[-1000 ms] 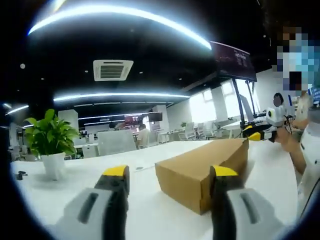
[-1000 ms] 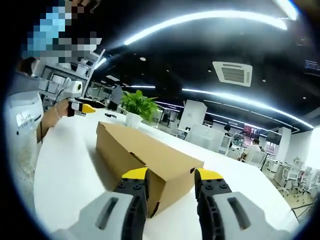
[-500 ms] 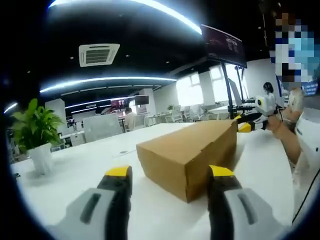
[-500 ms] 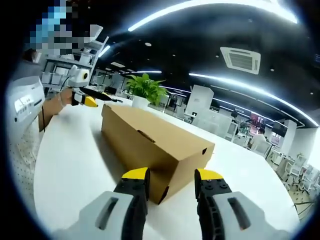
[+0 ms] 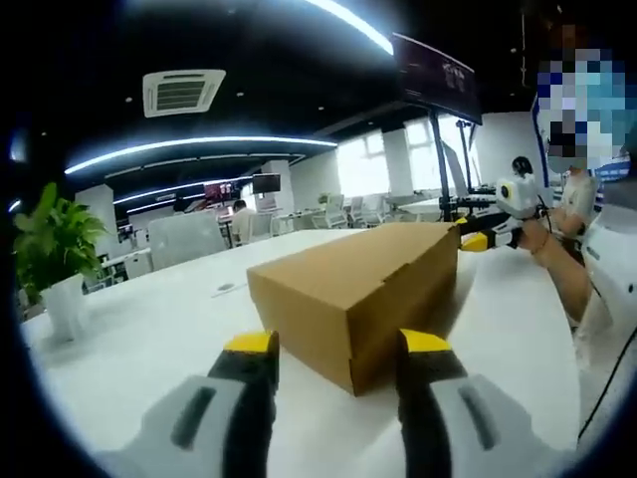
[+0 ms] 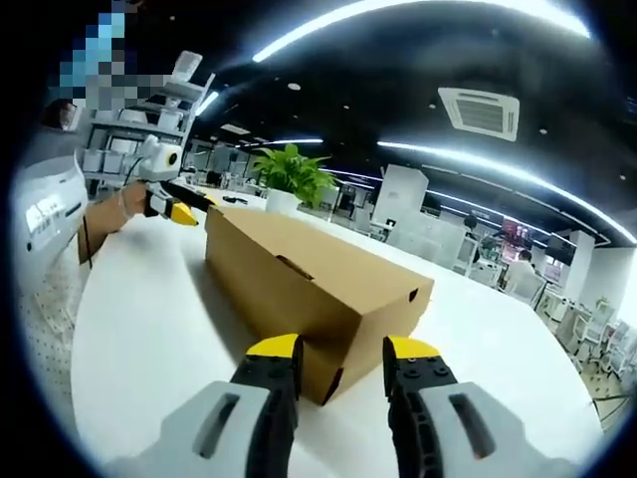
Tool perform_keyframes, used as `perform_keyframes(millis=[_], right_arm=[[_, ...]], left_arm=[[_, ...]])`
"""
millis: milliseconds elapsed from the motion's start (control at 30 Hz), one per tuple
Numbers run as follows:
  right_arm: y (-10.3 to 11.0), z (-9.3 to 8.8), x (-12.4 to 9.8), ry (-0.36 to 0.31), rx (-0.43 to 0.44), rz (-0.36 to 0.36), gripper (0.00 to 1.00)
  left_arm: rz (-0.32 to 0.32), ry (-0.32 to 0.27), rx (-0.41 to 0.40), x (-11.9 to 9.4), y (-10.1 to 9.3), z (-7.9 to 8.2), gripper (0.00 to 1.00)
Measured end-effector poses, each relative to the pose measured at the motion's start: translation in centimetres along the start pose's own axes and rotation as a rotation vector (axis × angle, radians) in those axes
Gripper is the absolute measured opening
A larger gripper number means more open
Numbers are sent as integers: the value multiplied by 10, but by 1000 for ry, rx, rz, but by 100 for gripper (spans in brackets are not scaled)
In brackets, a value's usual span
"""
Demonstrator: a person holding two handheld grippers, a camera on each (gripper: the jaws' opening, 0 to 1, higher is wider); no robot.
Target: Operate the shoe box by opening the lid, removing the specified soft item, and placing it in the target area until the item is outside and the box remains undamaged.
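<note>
2 grippers, left (image 5: 329, 351) & right (image 6: 343, 355), jaws open, level w/ closed shoe box (image 5: 348, 284) ends.

A closed brown cardboard shoe box (image 5: 350, 289) (image 6: 311, 289) lies flat on the white table (image 5: 149, 339).

The shoe box (image 5: 350, 292) was plain tan-brown cardboard, unprinted. The counter (image 6: 139, 329) under it was white. The left gripper (image 5: 337, 351) and the right gripper (image 6: 340, 356) had grey bodies with black jaws capped in yellow. The potted plant (image 6: 291, 172) was green-leaved in a white pot.
</note>
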State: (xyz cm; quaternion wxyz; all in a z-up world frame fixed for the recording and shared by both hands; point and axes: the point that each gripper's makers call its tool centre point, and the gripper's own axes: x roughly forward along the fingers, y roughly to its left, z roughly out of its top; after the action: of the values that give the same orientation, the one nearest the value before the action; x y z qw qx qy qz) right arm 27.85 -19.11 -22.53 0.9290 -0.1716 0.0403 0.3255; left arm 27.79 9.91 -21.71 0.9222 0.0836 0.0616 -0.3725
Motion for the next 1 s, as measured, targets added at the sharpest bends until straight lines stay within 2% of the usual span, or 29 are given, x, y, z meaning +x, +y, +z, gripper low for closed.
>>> perform_keyframes(millis=[300,767,1000], right_arm=[[3,-12,2,53,38,33,28],[0,-11,2,43,70,22,23],[0,-12,3,47,73,18,22]], left_arm=[[-16,32,-7,6,-3,-7,41],[-26,50,-32,11,-3,-13,35],[-9,67,-32,12,1,-18,32]])
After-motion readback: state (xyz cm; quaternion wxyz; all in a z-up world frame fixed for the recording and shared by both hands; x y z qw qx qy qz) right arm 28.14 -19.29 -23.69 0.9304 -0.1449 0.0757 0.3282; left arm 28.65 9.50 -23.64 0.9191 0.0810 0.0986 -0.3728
